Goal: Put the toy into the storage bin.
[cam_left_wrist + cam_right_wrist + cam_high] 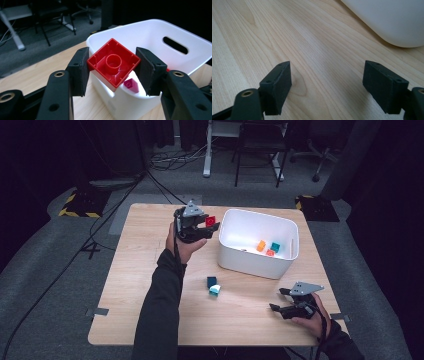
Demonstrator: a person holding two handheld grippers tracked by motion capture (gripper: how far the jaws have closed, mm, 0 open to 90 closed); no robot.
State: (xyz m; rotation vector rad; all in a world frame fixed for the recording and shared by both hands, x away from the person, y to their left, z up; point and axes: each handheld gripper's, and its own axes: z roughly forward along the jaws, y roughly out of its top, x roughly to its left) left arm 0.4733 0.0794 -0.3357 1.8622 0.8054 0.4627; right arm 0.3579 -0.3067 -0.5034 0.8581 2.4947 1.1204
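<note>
My left gripper (210, 226) is shut on a red brick (210, 221), held in the air just left of the white bin (235, 262). In the left gripper view the red brick (113, 63) shows its hollow underside between the two pads, in front of the white bin (150, 32); a small magenta piece (131, 84) shows below the brick. My right gripper (278, 300) rests low at the table's front right, jaws wide apart with nothing between them; in the right gripper view it (327, 85) faces bare wood, the bin (392, 20) at top right.
Inside the bin lie an orange brick (261, 245), a teal brick (275, 247) and a red-orange piece (270, 253). A dark blue brick (212, 281) and a teal-and-white one (215, 290) sit mid-table. Chairs and a desk stand beyond the table's far edge.
</note>
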